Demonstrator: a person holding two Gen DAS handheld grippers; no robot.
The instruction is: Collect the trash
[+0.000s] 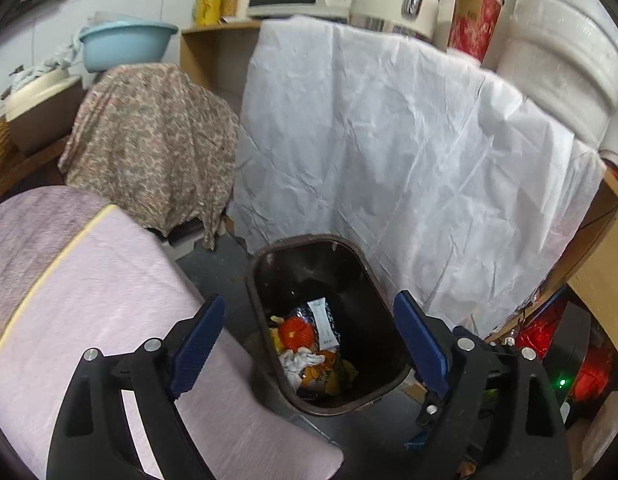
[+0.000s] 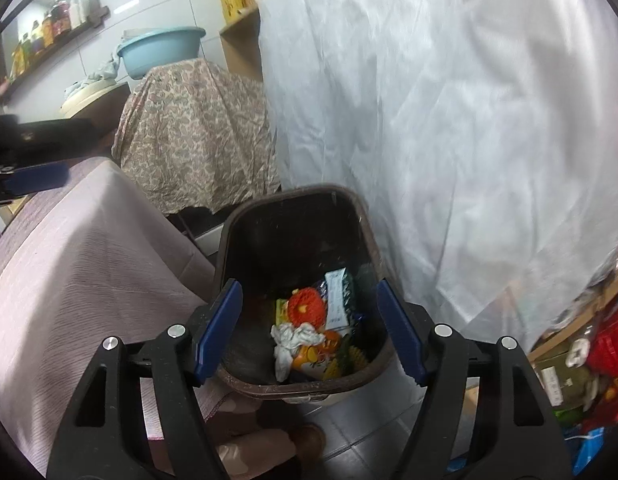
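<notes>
A dark brown trash bin (image 1: 261,300) stands on the floor, seen from above in both views (image 2: 225,264). Inside lie an orange net ball (image 1: 295,333) (image 2: 307,306), a crumpled white tissue (image 1: 301,360) (image 2: 295,338), yellow wrappers (image 1: 329,380) (image 2: 313,358) and a dark packet with a white label (image 1: 323,320) (image 2: 336,300). My left gripper (image 1: 309,342) is open and empty above the bin. My right gripper (image 2: 311,330) is open and empty above the bin. The left gripper's blue finger (image 2: 33,179) shows at the left edge of the right wrist view.
A pink-clothed table (image 1: 89,300) (image 2: 69,280) is left of the bin. A white sheet (image 1: 389,140) (image 2: 469,120) drapes a shelf behind it. A floral cloth (image 1: 149,140) covers something at the back. Red bags (image 1: 545,328) (image 2: 609,344) lie at right.
</notes>
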